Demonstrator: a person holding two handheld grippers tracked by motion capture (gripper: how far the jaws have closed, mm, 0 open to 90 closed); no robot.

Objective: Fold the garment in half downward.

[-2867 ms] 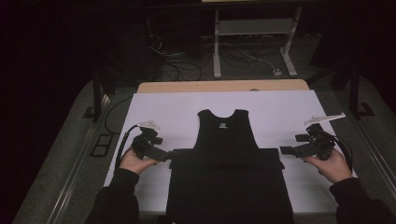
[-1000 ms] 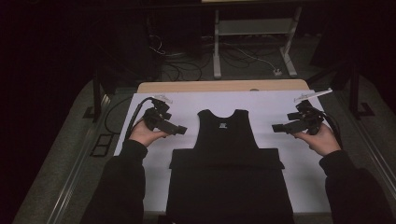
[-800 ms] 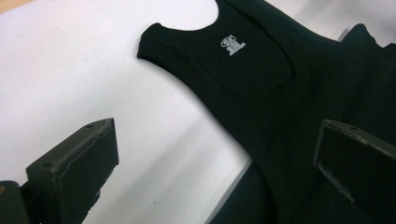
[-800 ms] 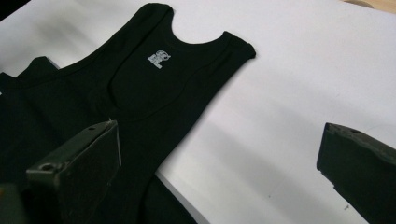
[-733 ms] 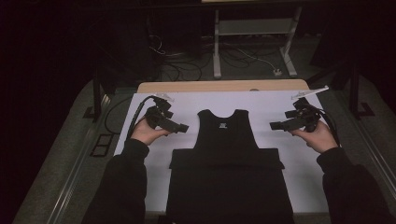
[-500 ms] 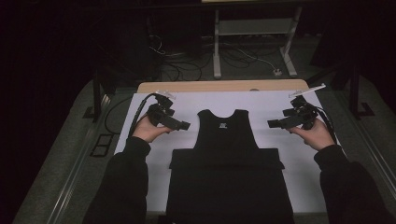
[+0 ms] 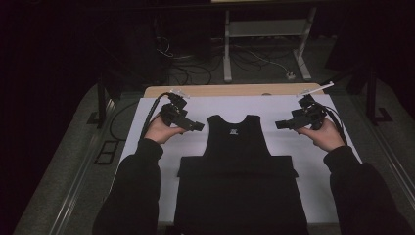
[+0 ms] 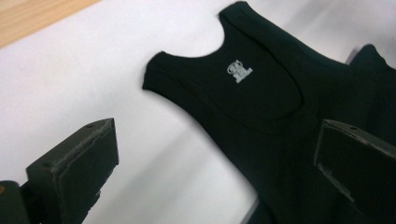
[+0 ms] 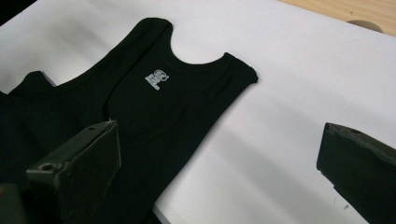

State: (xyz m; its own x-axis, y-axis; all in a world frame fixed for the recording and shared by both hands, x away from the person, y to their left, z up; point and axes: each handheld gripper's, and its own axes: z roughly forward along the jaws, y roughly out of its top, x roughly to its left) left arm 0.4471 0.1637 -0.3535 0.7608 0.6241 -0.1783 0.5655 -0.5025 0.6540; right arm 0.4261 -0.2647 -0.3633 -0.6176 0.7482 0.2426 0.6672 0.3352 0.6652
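A black sleeveless top (image 7: 237, 147) lies flat on the white sheet (image 7: 147, 129), its lower part folded up into a broad band (image 7: 237, 169). A small grey label (image 8: 239, 71) sits inside its neckline, also visible as the label (image 9: 157, 77) in the right gripper view. My left gripper (image 7: 199, 126) hovers open just left of the top's left shoulder strap (image 8: 161, 77), jaws wide apart and holding nothing. My right gripper (image 7: 278, 125) hovers open just right of the right shoulder strap (image 9: 238, 70), also holding nothing.
The white sheet covers a wooden table whose bare far edge (image 7: 230, 90) shows behind it. Beyond the table a white metal stand (image 7: 264, 29) and cables (image 7: 254, 58) lie on the floor. Dark floor surrounds the table on both sides.
Both grippers have moved from the folded band's ends up the table to either side of the shoulder straps, then inward toward them. The top has not moved.
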